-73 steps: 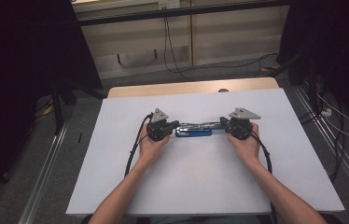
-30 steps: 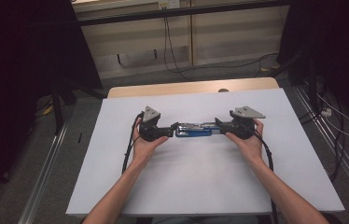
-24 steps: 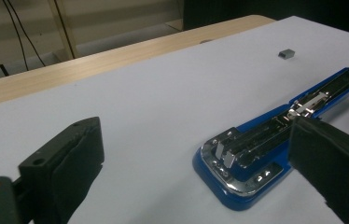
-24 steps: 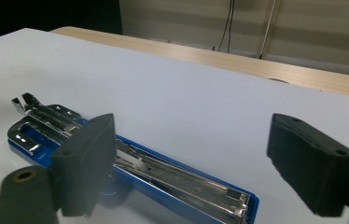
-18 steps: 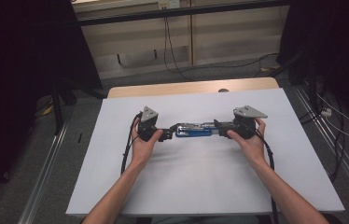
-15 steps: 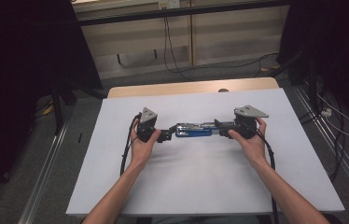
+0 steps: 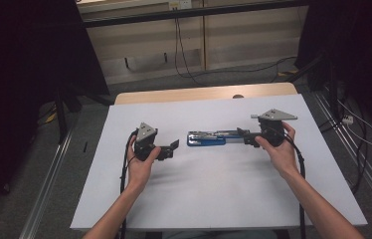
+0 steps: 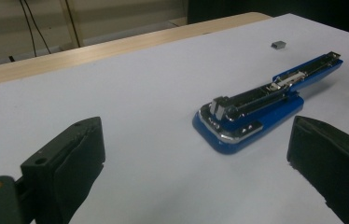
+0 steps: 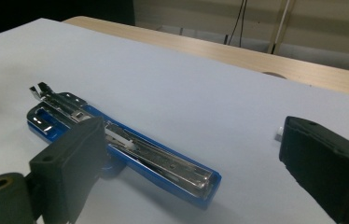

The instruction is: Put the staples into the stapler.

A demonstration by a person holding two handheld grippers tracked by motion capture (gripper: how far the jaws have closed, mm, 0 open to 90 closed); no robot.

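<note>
**Blue stapler lies opened flat between two wide-open grippers**

The blue stapler (image 7: 213, 138) lies on the white surface (image 7: 214, 199), unfolded, its metal staple channel facing up. The left gripper (image 7: 170, 148) hangs just left of it, jaws spread wide and holding nothing. The right gripper (image 7: 242, 135) sits at the stapler's right end, jaws also wide apart, gripping nothing. A small strip of staples (image 8: 278, 44) rests beyond the stapler.

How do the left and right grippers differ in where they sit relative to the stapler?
The left gripper sits apart from the blue stapler, with bare table between; the right gripper sits at the stapler's other end. Both are open and point inward at it.
</note>
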